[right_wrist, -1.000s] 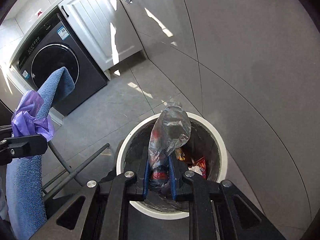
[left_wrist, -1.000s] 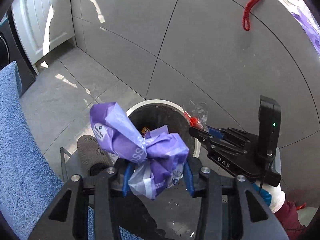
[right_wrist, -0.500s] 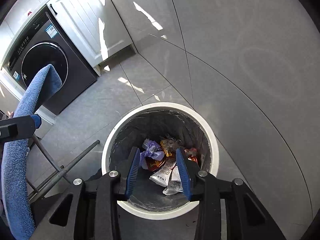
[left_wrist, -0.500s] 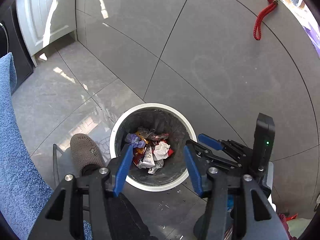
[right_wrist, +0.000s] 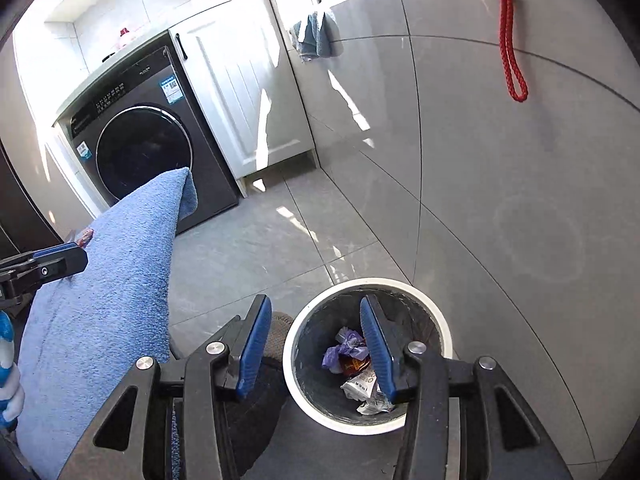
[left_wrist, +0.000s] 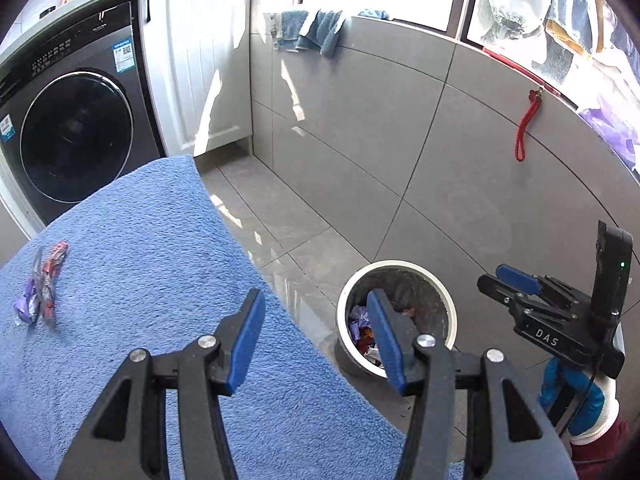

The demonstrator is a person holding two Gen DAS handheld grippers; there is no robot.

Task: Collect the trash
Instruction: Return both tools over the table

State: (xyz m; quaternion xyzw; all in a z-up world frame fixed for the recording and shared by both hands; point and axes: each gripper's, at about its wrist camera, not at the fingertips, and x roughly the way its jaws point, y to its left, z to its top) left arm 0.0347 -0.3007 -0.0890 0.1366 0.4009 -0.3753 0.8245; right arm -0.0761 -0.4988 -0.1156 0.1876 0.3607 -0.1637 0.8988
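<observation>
A white-rimmed round bin (left_wrist: 400,266) (right_wrist: 368,284) stands on the grey floor by the tiled wall, with crumpled purple, red and white wrappers (right_wrist: 348,352) (left_wrist: 360,320) inside. My left gripper (left_wrist: 316,304) hangs open and empty over the edge of a blue towel-covered surface (left_wrist: 160,280), left of the bin. My right gripper (right_wrist: 314,308) is above the bin; its jaws are opening with nothing between them. A few purple and red wrappers (left_wrist: 40,284) (right_wrist: 84,236) lie on the towel at its far left. Each gripper shows in the other's view: right gripper (left_wrist: 508,276), left gripper (right_wrist: 60,256).
A dark front-loading washing machine (left_wrist: 76,132) (right_wrist: 144,148) and a white cabinet (left_wrist: 200,72) stand at the back left. A red cord (left_wrist: 524,128) (right_wrist: 510,40) hangs on the grey wall. A brown slipper (right_wrist: 276,328) lies beside the bin. Blue cloths (left_wrist: 308,30) drape over the wall's top.
The left gripper let go of a purple bag and the right a clear wrapper; both pieces dropped into the bin. Both grippers then rose, and the left swung over the blue towel.
</observation>
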